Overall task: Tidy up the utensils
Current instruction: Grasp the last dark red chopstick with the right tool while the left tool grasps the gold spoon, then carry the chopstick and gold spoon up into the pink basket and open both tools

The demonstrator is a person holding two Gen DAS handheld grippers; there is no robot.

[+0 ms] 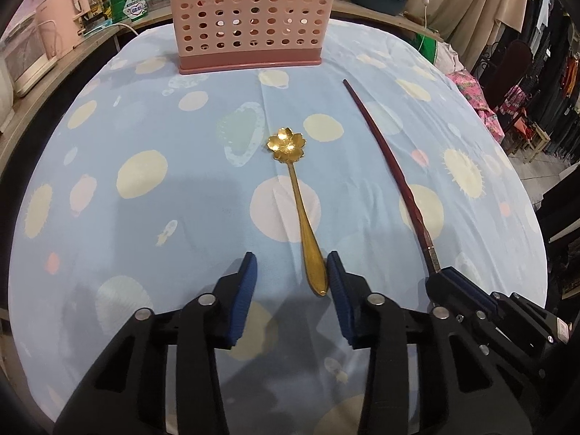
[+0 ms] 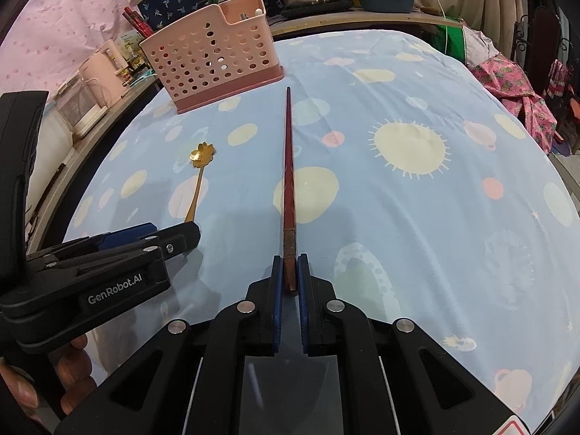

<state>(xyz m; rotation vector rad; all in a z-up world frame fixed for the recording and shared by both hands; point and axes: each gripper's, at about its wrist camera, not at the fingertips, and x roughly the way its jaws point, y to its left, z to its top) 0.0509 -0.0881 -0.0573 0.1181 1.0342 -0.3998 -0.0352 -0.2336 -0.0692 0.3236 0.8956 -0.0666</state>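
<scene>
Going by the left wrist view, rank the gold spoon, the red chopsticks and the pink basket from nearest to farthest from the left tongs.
1. Gold spoon: handle end between the left tongs, just inside the right-hand finger.
2. Red chopsticks: off to the right.
3. Pink basket: far end of the table, straight ahead.

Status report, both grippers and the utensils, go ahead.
Left gripper open, straddling gold spoon handle. Right gripper shut on red chopsticks, flat on the cloth. Pink basket ahead, path unobstructed.

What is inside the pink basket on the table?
In the right wrist view, the pink basket holds dark red sticks at its far left end and something small and pale at its right. The walls hide their lower parts.
</scene>
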